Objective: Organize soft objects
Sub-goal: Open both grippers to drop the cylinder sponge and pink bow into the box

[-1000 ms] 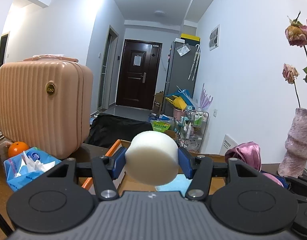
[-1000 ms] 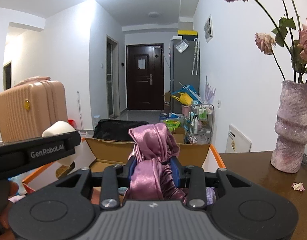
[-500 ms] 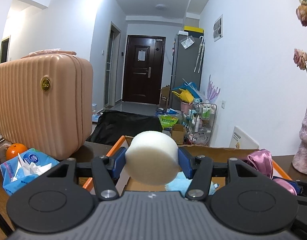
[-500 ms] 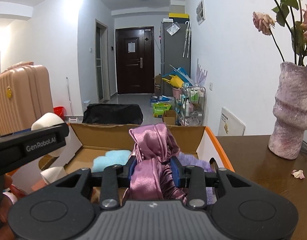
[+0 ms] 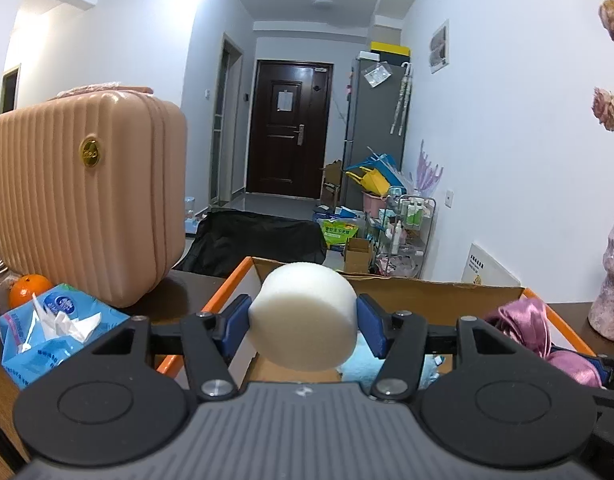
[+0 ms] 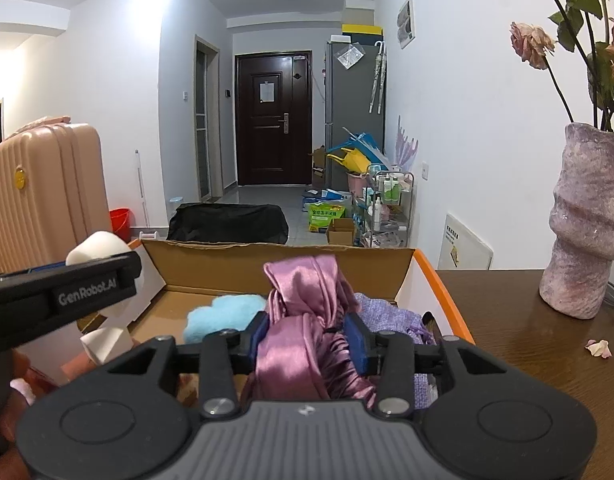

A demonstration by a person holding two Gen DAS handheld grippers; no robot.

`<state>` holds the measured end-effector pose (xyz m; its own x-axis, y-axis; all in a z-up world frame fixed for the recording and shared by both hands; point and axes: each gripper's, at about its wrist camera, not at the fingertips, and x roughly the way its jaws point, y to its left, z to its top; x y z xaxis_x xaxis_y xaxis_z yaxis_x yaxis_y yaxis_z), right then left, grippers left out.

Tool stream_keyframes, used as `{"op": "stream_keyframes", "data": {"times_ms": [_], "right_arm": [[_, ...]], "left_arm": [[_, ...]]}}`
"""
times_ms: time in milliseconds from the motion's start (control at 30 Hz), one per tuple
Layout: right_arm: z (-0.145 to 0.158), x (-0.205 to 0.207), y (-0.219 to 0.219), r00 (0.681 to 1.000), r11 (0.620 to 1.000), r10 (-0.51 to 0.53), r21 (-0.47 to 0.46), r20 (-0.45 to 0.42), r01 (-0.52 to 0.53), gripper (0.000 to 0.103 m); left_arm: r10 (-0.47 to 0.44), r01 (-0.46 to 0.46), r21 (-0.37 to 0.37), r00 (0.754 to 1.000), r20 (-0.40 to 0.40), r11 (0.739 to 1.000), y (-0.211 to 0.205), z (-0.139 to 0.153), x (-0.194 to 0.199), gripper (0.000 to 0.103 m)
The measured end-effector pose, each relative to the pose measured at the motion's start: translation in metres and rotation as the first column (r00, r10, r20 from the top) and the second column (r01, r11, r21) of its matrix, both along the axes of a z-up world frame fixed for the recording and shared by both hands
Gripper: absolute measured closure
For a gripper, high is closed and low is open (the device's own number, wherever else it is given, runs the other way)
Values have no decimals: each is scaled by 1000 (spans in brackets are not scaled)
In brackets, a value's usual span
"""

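Observation:
A white round sponge point(image 5: 303, 316) hangs between the blue pads of my left gripper point(image 5: 303, 322), over the left end of the orange-edged cardboard box point(image 5: 427, 294). The jaws are opening and both pads still touch the sponge. My right gripper point(image 6: 306, 334) holds a bunched purple satin cloth point(image 6: 303, 292) over the box point(image 6: 267, 272). Its jaws are opening too, with the cloth still filling the gap. In the box lie a fluffy light-blue piece point(image 6: 223, 314) and a lilac knitted cloth point(image 6: 383, 312). The left gripper point(image 6: 67, 296) with its sponge point(image 6: 97, 244) shows at the left of the right wrist view.
A pink ribbed suitcase point(image 5: 79, 200) stands left of the box, with a blue tissue pack point(image 5: 55, 328) and an orange point(image 5: 29, 284) in front. A purple vase point(image 6: 587, 220) with dried roses and a fallen petal point(image 6: 598, 347) sit on the brown table to the right.
Both grippers have come in over the box, and more of its inside shows. Both pairs of jaws stand slightly wider; the sponge and the satin cloth stay between them.

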<state>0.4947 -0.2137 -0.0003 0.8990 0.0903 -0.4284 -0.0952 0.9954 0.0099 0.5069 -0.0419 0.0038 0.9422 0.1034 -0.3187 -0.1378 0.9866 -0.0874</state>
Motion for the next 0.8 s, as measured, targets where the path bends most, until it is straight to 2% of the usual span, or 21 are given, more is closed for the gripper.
{"op": "stream_keyframes", "data": {"times_ms": [33,100,200,233,267,333,467,800], "right_arm": [[0,0,0,1000,1000,1,-1,-1,-1,58],[0,-2,0,1000,1000,-2,0,0,2,56],[1,-3,-2,1000,1000,-11,2,2,11,38],[1,-4,-2,1000,1000,-20,0,4,20,27],[1,-3,-4,1000,1000,-28,0,6,28,15],[3,-5,-7,999,999,-38,10,18,38,6],[4,-7,-9,998,999,-49,12,27,49,1],[8,-20,-8,998,999,-40,3,51,40,0]], "left_arm": [[2,-2,-5,1000,1,1000,1,0,0,40],[4,-4,-17,1000,1,1000,5,1,-1,29],[24,-24,-18,1000,11,1000,7,2,-3,15],[26,-26,-18,1000,14,1000,7,3,-4,11],[31,-30,-20,999,16,999,7,4,-5,0],[49,-48,-21,998,34,999,7,5,-8,0],[60,-59,-10,997,41,998,6,5,-11,0],[68,-67,-25,997,41,997,7,7,-15,0]]}}
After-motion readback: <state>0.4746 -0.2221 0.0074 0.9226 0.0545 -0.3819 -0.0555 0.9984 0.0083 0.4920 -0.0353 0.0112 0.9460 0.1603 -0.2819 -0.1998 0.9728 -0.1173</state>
